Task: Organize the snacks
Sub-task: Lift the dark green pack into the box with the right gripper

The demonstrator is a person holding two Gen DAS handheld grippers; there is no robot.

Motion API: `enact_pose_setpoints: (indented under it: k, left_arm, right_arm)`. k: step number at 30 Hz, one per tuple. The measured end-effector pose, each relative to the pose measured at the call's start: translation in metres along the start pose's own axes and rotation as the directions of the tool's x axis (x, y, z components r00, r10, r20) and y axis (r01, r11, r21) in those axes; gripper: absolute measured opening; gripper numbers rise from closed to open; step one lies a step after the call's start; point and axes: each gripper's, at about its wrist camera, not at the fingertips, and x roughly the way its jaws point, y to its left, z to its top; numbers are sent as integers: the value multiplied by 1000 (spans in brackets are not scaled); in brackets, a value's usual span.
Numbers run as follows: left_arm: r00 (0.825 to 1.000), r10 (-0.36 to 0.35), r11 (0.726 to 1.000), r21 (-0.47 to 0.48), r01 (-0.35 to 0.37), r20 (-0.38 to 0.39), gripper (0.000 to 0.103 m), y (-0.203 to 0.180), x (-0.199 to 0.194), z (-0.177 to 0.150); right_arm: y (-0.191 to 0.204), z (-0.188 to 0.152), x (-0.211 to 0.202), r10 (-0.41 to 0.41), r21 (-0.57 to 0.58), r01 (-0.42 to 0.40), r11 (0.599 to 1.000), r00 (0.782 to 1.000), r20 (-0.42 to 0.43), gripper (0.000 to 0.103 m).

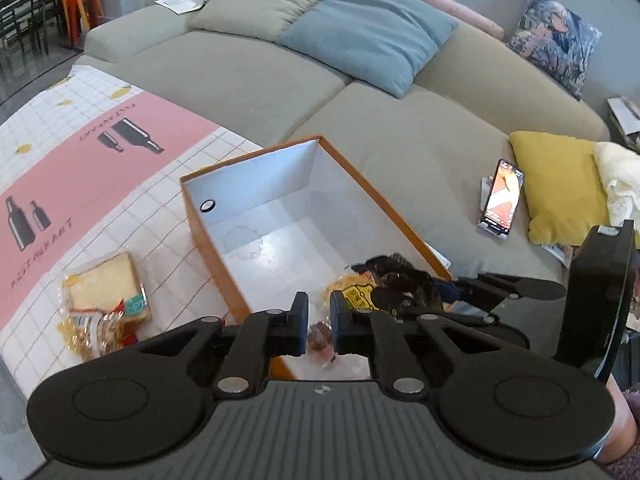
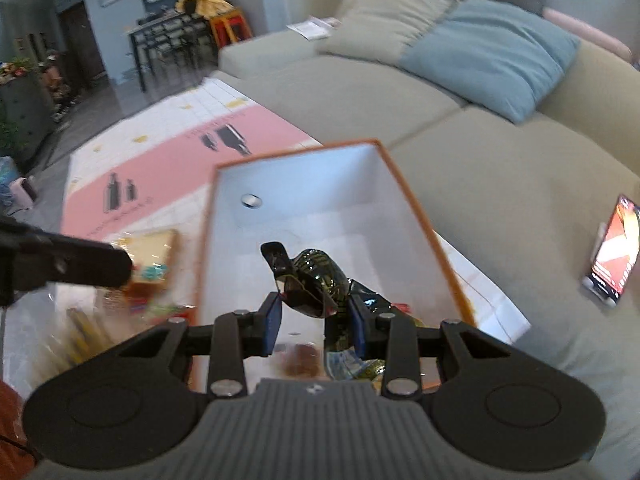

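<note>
An orange box with a white inside (image 1: 208,236) (image 2: 208,240) stands on the tablecloth. My left gripper (image 1: 319,322) is open over the box's near end, above a small wrapped snack (image 1: 318,338). A yellow snack packet (image 1: 352,292) lies in the box. My right gripper (image 2: 314,320) is open over the box, with a shiny black snack bag (image 2: 316,280) between its fingers; it also shows in the left wrist view (image 1: 396,276). Wrapped bread and other snacks (image 1: 104,296) (image 2: 152,256) lie on the table left of the box.
The table has a white grid cloth with a pink band (image 1: 92,160). A grey sofa (image 1: 248,76) with cushions lies behind. A phone on a stand (image 1: 500,200) (image 2: 612,252) and a yellow cushion (image 1: 560,184) sit on the sofa at right.
</note>
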Motion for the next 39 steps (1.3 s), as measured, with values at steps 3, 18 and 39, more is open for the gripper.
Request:
enact_pose_setpoints:
  k: [3, 18, 39]
  left_arm:
    - [1000, 5, 1000, 13, -5, -20, 8, -2, 13, 8]
    - [987, 83, 996, 40, -79, -139, 54, 42, 23, -33]
    - [946, 33, 972, -211, -106, -322, 67, 110, 74, -143]
  right_arm:
    - [-9, 2, 18, -5, 0, 5, 1000, 1000, -29, 34]
    - [-12, -10, 44, 63, 30, -60, 998, 991, -118, 34]
    - [13, -13, 101, 199, 103, -173, 979, 912, -359, 35]
